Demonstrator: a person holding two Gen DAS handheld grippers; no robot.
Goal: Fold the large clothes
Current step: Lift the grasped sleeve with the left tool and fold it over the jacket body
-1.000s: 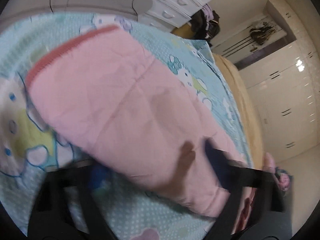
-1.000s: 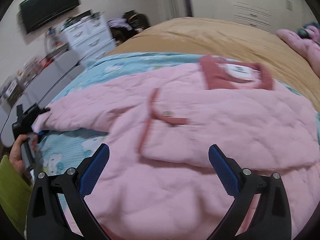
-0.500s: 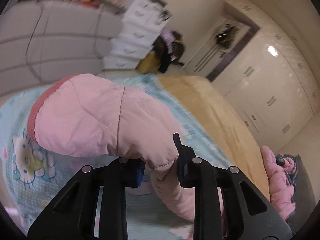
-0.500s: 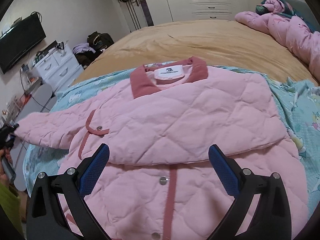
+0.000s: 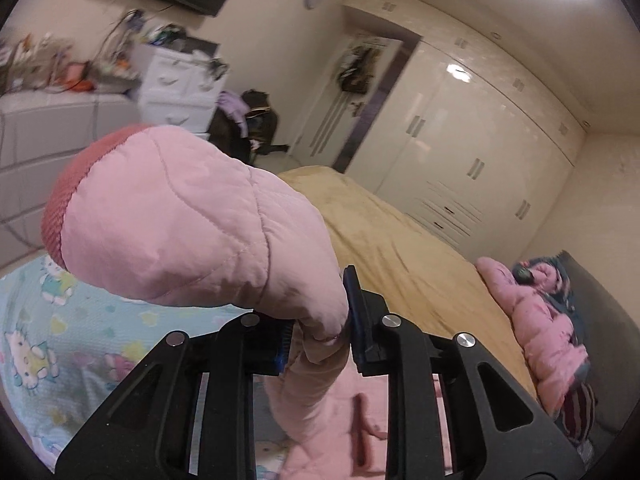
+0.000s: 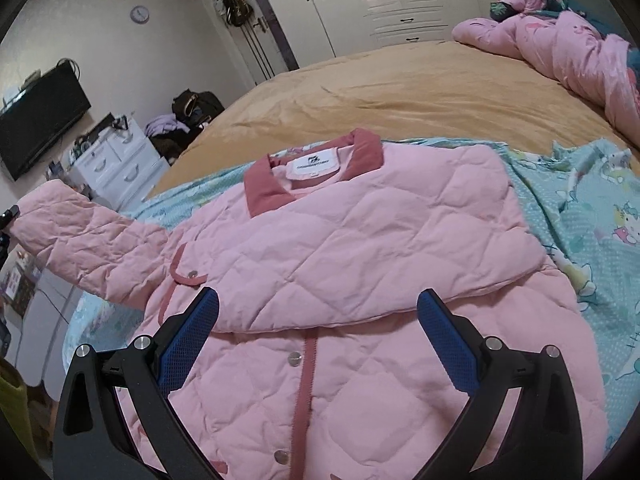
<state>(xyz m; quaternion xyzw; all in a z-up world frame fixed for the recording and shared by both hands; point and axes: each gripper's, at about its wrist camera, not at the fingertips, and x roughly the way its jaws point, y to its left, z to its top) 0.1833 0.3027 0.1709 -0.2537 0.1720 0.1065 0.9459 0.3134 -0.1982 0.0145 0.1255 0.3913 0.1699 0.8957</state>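
A pink quilted jacket with a dark pink collar lies face up on a light blue cartoon sheet on the bed. Its one sleeve is folded across the chest. My left gripper is shut on the other sleeve and holds it up off the bed; the sleeve's dark pink cuff points away from me. That raised sleeve shows at the left of the right wrist view. My right gripper is open and empty, hovering over the jacket's front placket.
The bed has a tan cover. A pink duvet is bunched at the far right. White drawers, a wall TV and a wardrobe line the room.
My left gripper closed on the sleeve and lifted it off the sheet. My right gripper pulled back and tilted up, so the whole jacket came into view.
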